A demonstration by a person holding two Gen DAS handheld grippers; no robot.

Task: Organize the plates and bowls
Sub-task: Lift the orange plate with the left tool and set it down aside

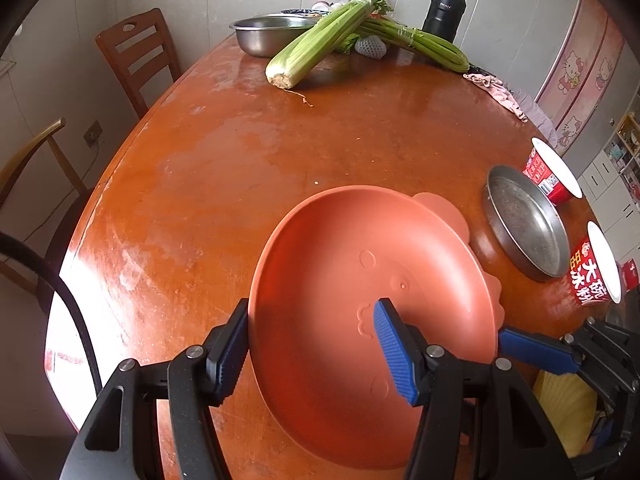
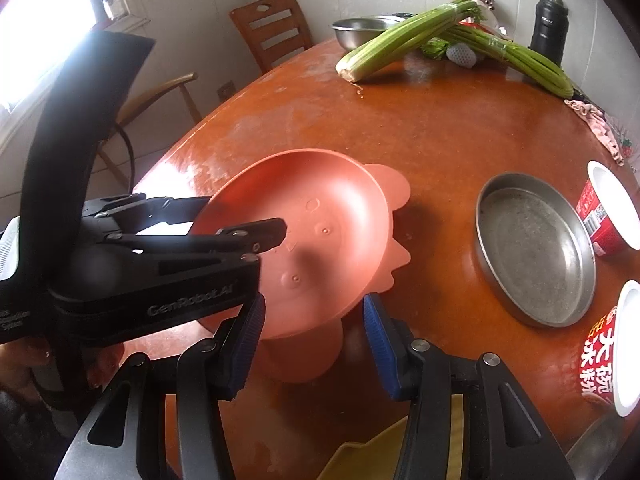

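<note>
Left wrist view
- Left gripper point(image 1: 312, 344): jaws part-closed astride the rim of the salmon-pink plastic bowl with scalloped ears point(image 1: 340, 264); left blue ribbed pad point(image 1: 234, 354) against the outer wall, right pad inside the bowl; grips it.
- Bowl position: near edge of the round reddish-brown wooden table point(image 1: 240, 152), tilted, far rim low.
- Right gripper: one blue finger point(image 1: 536, 350) visible at right, just beside the bowl rim; contact not clear.
- Right of bowl: shallow round steel pan point(image 1: 528, 224), then two red paper cups with white interiors point(image 1: 556, 172).
- Far side: steel basin point(image 1: 268, 32), celery bunches point(image 1: 320, 40), black thermos point(image 1: 444, 12), pink cloth point(image 1: 500, 94).

Right wrist view
- Right gripper point(image 2: 314, 344): narrow gap between the blue pads; a second pink scalloped dish point(image 2: 304, 360) beneath the bowl lies between them; pad contact hidden, jaws at tightest.
- Left gripper from the side: black body entering from left, upper finger point(image 2: 256, 236) over the bowl interior.
- Bowl point(image 2: 320, 216): raised at left edge, resting over the lower dish.
- Steel pan point(image 2: 536, 252): right of the bowl, apart.
</note>
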